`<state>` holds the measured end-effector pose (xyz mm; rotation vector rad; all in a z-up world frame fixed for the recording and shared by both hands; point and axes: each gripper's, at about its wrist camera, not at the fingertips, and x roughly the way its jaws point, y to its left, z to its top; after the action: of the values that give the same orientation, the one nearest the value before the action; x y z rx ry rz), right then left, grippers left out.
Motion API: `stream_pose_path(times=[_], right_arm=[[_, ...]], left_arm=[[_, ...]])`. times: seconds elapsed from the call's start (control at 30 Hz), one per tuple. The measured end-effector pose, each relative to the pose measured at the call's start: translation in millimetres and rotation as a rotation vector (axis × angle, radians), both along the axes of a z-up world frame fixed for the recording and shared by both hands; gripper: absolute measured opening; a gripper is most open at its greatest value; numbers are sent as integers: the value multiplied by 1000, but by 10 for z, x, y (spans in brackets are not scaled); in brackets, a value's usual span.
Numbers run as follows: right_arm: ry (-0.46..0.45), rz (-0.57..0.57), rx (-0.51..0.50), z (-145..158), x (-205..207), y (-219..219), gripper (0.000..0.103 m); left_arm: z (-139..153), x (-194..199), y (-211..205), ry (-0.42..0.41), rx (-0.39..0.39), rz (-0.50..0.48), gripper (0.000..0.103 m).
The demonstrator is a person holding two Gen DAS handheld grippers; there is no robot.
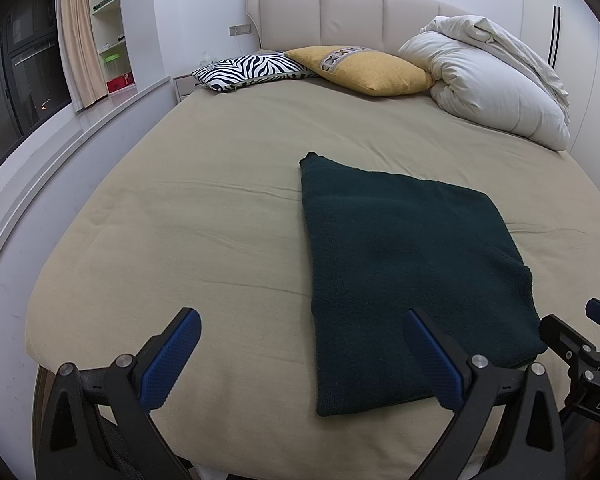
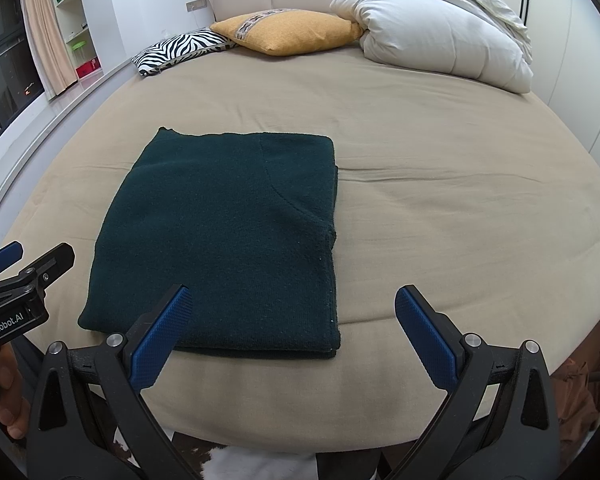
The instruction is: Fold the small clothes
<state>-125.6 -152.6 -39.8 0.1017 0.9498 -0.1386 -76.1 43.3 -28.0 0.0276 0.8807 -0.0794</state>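
Two released claws, left claw (image 1: 300,354) and right claw (image 2: 294,326), just short of the folded green garment (image 2: 228,236).

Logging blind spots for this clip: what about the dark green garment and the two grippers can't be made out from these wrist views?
- Dark green garment: its type and layer count are hidden by its own fold in both views.
- Garment's near corner: covered by the left gripper's finger in the left wrist view.
- Right gripper: only its edge-cropped tip shows in the left wrist view.
- Shelf items: too small.
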Motion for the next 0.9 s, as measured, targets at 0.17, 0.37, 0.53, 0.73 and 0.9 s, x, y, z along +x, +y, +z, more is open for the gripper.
stream_pose_path(times=[0.17, 0.37, 0.53, 0.73, 0.9], right_arm=[[0, -1, -1, 1, 0, 3, 103], [1, -1, 1, -5, -8, 14, 103], [1, -1, 0, -5, -6, 13, 103], [2, -1, 0, -5, -6, 15, 103], [1, -2, 1, -4, -8, 14, 103]], left_arm=[[-2, -3, 4, 1, 0, 0, 103], [-5, 3, 6, 1, 1, -1, 103], [-20, -5, 14, 3, 0, -3, 103], [-13, 11, 15, 2, 1, -4, 103], [-10, 15, 16, 3, 1, -4, 103]])
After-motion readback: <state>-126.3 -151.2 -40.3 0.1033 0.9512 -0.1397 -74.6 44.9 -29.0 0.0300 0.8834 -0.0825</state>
